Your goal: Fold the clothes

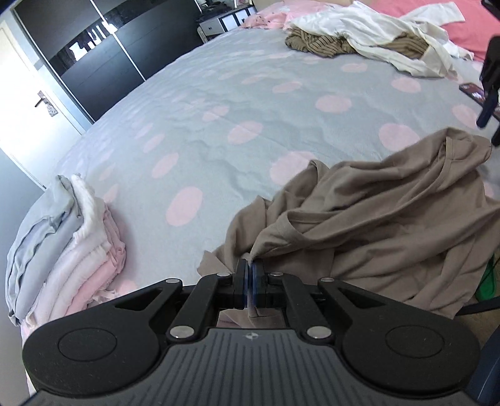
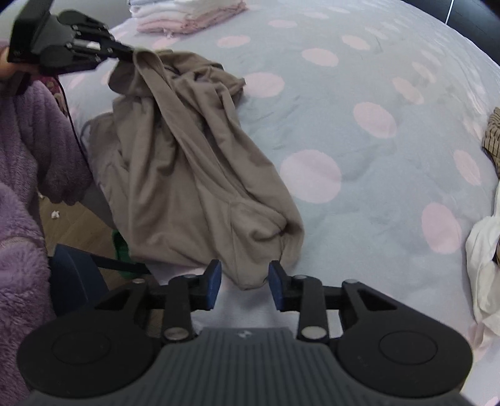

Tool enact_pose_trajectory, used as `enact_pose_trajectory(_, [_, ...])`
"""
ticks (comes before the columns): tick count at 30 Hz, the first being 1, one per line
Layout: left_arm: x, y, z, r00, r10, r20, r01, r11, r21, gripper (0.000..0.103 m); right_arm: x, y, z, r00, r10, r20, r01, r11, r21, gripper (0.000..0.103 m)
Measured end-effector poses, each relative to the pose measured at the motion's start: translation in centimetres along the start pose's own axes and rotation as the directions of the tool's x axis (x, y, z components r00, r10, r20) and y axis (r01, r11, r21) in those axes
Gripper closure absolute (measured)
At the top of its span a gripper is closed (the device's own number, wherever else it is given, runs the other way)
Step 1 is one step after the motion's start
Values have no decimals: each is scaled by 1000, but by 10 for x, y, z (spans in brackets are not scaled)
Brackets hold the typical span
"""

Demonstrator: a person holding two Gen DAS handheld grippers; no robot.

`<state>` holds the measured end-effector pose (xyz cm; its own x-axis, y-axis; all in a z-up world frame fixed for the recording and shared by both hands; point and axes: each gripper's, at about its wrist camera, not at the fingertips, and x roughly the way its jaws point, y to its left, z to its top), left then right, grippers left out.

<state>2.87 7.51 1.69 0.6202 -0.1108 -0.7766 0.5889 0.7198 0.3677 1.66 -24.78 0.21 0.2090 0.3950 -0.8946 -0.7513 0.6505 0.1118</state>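
A crumpled taupe garment (image 1: 375,218) lies at the near edge of the bed; it also shows in the right wrist view (image 2: 193,175). My left gripper (image 1: 249,265) is shut on an edge of the taupe garment and lifts that edge; it shows in the right wrist view (image 2: 129,56) at the upper left. My right gripper (image 2: 245,281) is open, its jaws on either side of the garment's near corner, which hangs between them. Part of the right gripper (image 1: 490,103) shows at the far right of the left wrist view.
The bed has a grey cover with pink dots (image 1: 250,109). A stack of folded clothes (image 1: 68,250) sits at the left edge, also in the right wrist view (image 2: 187,15). A pile of white and striped clothes (image 1: 375,37) lies at the back. My purple fleece sleeve (image 2: 28,187) is at left.
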Motion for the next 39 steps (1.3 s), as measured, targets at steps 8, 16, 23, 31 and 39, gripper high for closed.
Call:
enact_pose_trajectory(8, [-1,-5,-3,1000,-20,7,21,1000,-9,102,6,15,8,998,-35,45,34,999,31,85])
enact_pose_trajectory(16, [-3,-9,-2,999,-42,31,42,999,-20,102,36,10,23,996,-73,44,66,987,146,78])
enact_pose_trajectory(23, [-5,-7,-5,998,-42,38,44,998,-37,102,61,17,34,996,-93,3,90,970,227,71])
enact_pose_trajectory(31, [-9,-5,-6,997,-44,59,47,998,-46,102,71,22,31,993,-120,-17,121,964,236,98])
enact_pose_trajectory(39, [-17,8,0,994,-66,89,76,990,-116,102,6,0,37,979,-78,187,15,948,317,103])
